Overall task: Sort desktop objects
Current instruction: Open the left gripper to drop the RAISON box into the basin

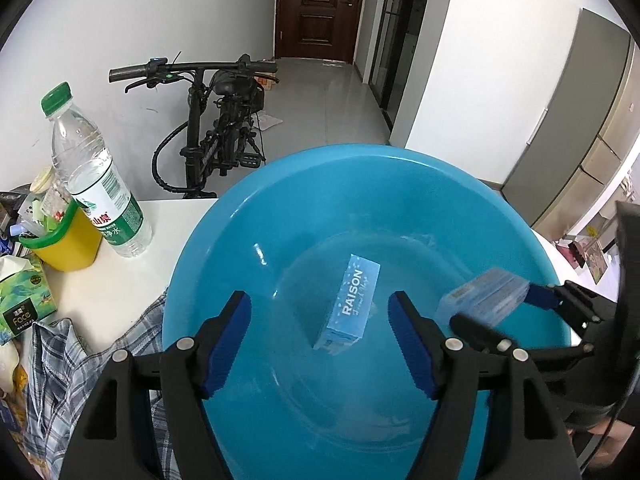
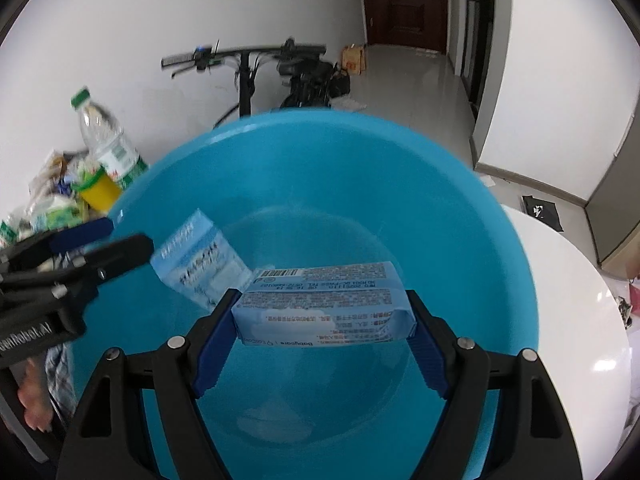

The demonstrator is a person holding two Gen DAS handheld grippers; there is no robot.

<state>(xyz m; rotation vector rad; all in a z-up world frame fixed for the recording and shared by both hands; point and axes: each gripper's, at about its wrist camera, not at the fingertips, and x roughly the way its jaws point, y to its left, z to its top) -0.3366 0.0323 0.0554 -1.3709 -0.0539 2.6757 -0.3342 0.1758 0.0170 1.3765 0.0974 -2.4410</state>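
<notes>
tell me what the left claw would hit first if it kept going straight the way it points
Probably the small light-blue RAISON carton, which lies between the open left claw fingers' line, in the round blue plastic basin; depth is uncertain.

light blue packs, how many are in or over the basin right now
2. One RAISON pack lies loose inside the blue basin, between the left gripper's open fingers. The other pack is clamped in the right gripper above the basin.

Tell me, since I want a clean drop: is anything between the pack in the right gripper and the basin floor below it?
Nothing visible. The right gripper holds the wipes pack over bare floor of the blue basin; the RAISON box lies off to the left.
</notes>
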